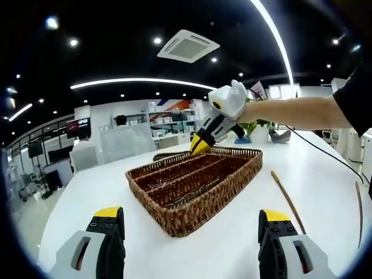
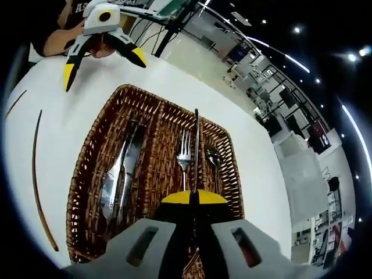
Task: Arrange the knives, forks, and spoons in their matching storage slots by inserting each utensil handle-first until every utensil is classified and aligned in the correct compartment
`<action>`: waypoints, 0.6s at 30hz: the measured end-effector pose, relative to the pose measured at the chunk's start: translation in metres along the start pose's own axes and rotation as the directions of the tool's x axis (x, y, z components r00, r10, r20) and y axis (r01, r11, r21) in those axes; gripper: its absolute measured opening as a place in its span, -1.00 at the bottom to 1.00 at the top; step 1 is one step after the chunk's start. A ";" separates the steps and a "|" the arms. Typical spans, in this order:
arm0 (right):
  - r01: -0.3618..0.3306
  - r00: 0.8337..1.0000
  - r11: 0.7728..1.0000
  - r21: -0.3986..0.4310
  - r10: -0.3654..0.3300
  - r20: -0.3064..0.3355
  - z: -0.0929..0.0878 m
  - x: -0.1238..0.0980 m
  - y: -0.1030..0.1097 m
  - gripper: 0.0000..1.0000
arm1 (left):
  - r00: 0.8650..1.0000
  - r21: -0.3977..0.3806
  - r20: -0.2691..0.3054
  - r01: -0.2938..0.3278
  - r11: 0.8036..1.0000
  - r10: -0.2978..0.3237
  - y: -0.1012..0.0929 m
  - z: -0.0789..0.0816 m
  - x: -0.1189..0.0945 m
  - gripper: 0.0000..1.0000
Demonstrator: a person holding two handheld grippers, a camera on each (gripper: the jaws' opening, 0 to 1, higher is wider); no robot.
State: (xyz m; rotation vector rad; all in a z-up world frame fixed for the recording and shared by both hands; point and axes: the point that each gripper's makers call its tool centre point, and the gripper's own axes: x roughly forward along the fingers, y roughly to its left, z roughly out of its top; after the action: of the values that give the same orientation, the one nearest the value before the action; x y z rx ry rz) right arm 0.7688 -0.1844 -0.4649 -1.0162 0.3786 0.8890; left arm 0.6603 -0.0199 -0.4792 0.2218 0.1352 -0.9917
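Note:
A brown wicker tray (image 2: 81, 192) with long compartments lies on the white table. Knives (image 2: 122, 168) rest in its left compartment, a fork (image 2: 183, 152) in the middle one and a spoon (image 2: 213, 158) in the right one. My right gripper (image 2: 195, 197) is shut on a slim utensil (image 2: 196, 133), seen edge-on above the divider between fork and spoon; I cannot tell its type. In the left gripper view the right gripper (image 1: 200, 145) hangs over the tray's far rim (image 1: 232, 150). My left gripper (image 1: 192, 215) is open and holds nothing, short of the tray's near corner, and its open jaws (image 2: 104, 65) also show beyond the tray.
Two thin brown sticks (image 1: 288, 200) (image 1: 359, 209) lie on the table (image 1: 87, 192) beside the tray; the same sticks (image 2: 36, 174) (image 2: 14, 103) show in the right gripper view. A cable (image 1: 325, 154) trails over the table. Office chairs and desks stand beyond the table's edge.

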 end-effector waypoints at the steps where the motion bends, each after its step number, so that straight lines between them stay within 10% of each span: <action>1: 0.000 1.000 1.000 0.001 0.000 0.004 0.001 0.000 0.000 -1.00 | 1.000 0.001 0.000 0.000 1.000 0.000 0.000 0.000 0.000 1.00; 18: -0.045 0.999 0.999 0.016 0.045 0.005 -0.007 0.025 0.013 -1.00 | 1.000 -0.039 0.004 -0.015 0.999 0.015 0.004 0.001 0.001 0.99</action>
State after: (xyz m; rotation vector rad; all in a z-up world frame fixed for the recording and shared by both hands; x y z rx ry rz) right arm 0.7747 -0.1764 -0.4919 -0.9936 0.4051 0.9276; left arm 0.6642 -0.0188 -0.4777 0.1845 0.1483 -0.9740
